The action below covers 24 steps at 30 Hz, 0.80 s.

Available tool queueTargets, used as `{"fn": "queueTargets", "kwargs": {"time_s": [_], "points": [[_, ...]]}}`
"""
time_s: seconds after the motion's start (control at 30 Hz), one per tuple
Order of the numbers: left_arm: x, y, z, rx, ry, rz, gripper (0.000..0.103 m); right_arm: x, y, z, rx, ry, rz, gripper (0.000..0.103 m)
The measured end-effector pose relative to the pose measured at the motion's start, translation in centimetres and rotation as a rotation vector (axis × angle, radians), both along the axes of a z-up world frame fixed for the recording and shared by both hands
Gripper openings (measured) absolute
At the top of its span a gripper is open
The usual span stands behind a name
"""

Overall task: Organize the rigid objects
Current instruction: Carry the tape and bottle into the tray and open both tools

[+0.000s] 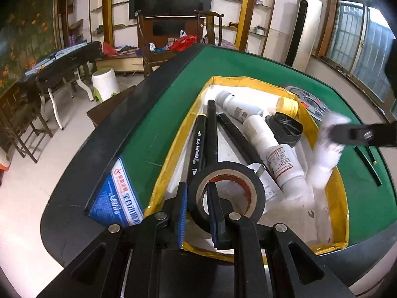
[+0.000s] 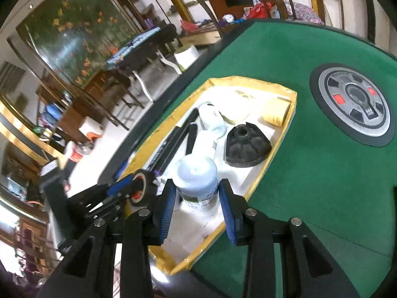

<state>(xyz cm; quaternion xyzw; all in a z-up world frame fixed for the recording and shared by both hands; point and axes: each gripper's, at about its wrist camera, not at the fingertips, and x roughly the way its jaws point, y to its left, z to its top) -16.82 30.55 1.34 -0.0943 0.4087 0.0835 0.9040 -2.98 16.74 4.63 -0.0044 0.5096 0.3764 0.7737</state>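
My left gripper point(image 1: 198, 211) is shut on a black tape roll point(image 1: 225, 171), one finger through its hole and the other outside, low over the near end of a white tray with a yellow rim point(image 1: 173, 149). In the tray lie black markers point(image 1: 198, 146), white bottles point(image 1: 285, 168), a yellow-capped container point(image 1: 287, 105) and a black ribbed cap point(image 2: 245, 146). My right gripper point(image 2: 197, 198) is shut on a white bottle point(image 2: 196, 176) above the tray's point(image 2: 250, 79) near part. In the left wrist view that bottle point(image 1: 325, 154) shows blurred at the tray's right side.
The tray rests on a green felt table point(image 2: 310, 186) with a dark raised edge. A round grey console point(image 2: 352, 104) sits in the table's middle. A blue box point(image 1: 116, 193) lies against the left edge. Thin black rods point(image 1: 367, 161) lie on the felt at right. Chairs and a stool stand beyond.
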Motion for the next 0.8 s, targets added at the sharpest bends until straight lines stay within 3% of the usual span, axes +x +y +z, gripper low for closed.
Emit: {"fn": "queueTargets", "kwargs": {"time_s": [0.1, 0.27, 0.33, 0.6, 0.67, 0.8], "points": [[-0.4, 0.1, 0.6, -0.021, -0.011, 0.001, 0.018, 0.5, 1.2, -1.4, -0.068, 0.041, 0.012, 0.035], [-1.4, -0.3, 2.3, 0.017, -0.070, 0.007, 0.048, 2.2, 1.5, -2.8, -0.116, 0.045, -0.055, 0.036], [-1.6, -0.7, 2.8, 0.040, -0.085, 0.004, 0.053, 2.5, 1.2, -2.8, -0.135, -0.007, -0.103, 0.036], [-1.5, -1.9, 3.7, 0.101, -0.088, 0.039, 0.084, 1.6, -0.6, -0.5, -0.066, -0.171, -0.158, 0.067], [-1.5, -2.1, 3.9, 0.126, -0.088, 0.068, 0.095, 1.0, -1.5, 0.3, -0.058, -0.227, -0.178, 0.068], [-1.8, -2.9, 4.7, 0.222, -0.101, 0.126, 0.099, 0.0, -2.6, 1.2, -0.041, -0.296, -0.183, 0.070]]}}
